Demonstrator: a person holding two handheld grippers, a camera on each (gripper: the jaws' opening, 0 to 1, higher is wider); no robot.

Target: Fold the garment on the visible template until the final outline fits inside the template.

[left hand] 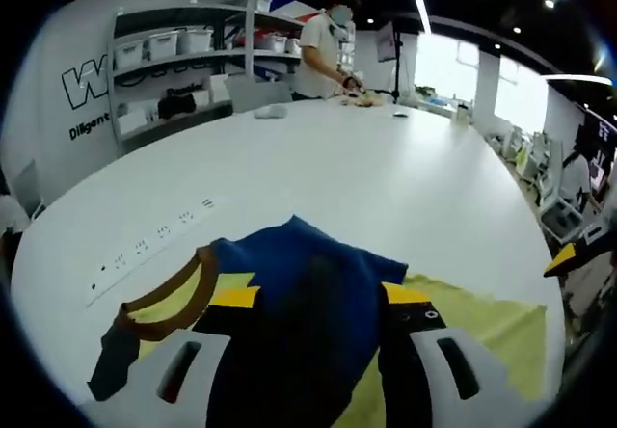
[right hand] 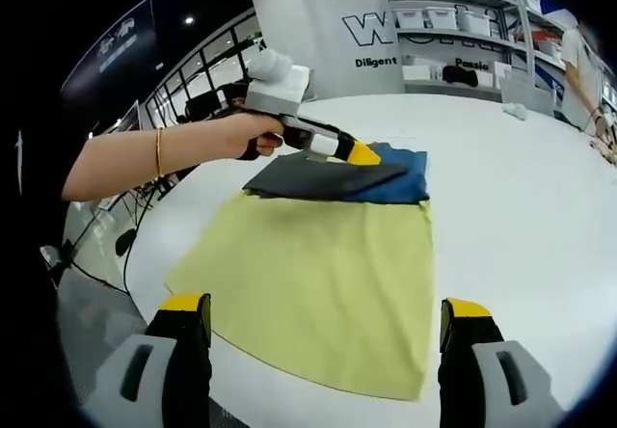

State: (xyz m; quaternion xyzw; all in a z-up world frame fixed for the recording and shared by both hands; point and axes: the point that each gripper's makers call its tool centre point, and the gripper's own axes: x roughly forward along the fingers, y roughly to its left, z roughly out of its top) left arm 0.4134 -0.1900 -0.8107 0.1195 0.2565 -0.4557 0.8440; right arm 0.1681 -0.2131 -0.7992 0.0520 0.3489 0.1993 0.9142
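Observation:
A dark blue garment [left hand: 299, 293] with a yellow and brown collar band lies bunched on the far end of a yellow cloth template [right hand: 318, 274] on the white table. My left gripper [left hand: 320, 298] is shut on the garment, and the fabric fills the gap between its yellow-tipped jaws. In the right gripper view, a hand holds the left gripper [right hand: 337, 148] at the garment's [right hand: 386, 182] left edge, with a dark layer lifted flat. My right gripper [right hand: 325, 307] stands open above the template's near edge, holding nothing.
The round white table [left hand: 386, 177] has a row of flush sockets [left hand: 154, 245] left of the garment. Shelves with bins [left hand: 183, 52] stand behind it. A person [left hand: 323, 52] works at the far side. Chairs [left hand: 569, 197] stand to the right.

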